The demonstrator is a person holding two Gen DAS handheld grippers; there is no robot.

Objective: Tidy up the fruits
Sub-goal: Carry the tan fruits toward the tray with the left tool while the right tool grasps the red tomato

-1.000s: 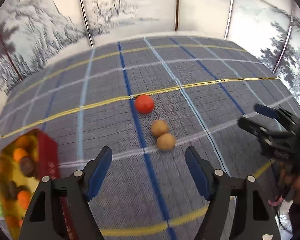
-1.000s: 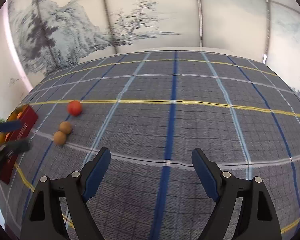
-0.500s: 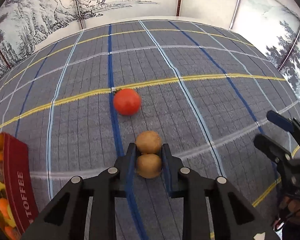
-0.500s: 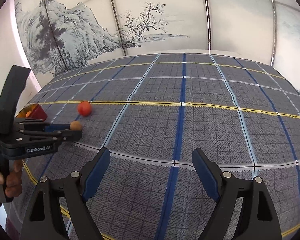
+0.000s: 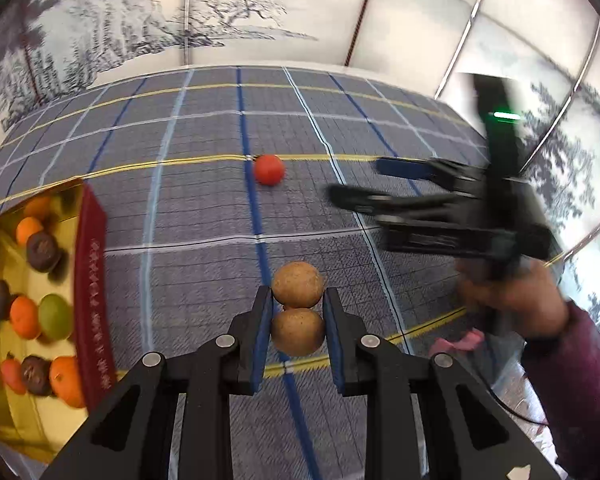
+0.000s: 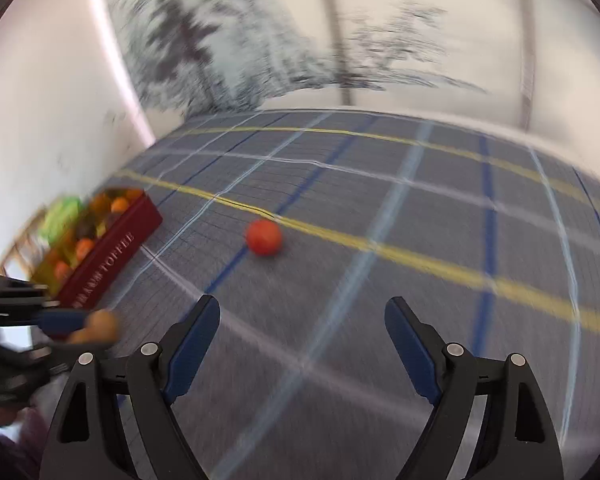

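- The checked tablecloth [image 5: 204,216] takes up most of both views, grey with blue, white and yellow lines, painted screen panels behind it.
- Red toffee tin [image 5: 94,304] sits at the left edge, already pretty loaded: oranges, a green fruit, some dark round ones. So I'd say we're late in the sorting, with only a few strays left out on the cloth.
- Right gripper [image 6: 302,354] has its jaws standing wide with nothing between them, and it's aimed roughly at the red fruit [image 6: 264,237]. That view is smeared, so I can't really judge how close it is.
- Left gripper [image 5: 296,332] is clamped tight on the nearer brown fruit [image 5: 298,332], pads pressing both sides. The second brown fruit [image 5: 298,284] sits right against it at the fingertips; it seems to ride along, though I can't tell if it's actually attached or just touching.
- The red fruit lies alone further out, by a yellow line, well apart from the tin.
- Step in hand, as I read it: carrying the brown pair over to the tin.
- Next move calls for swinging left over the tin's open top, letting go above a free spot, and watching that the loose-looking one doesn't drop off on the way.
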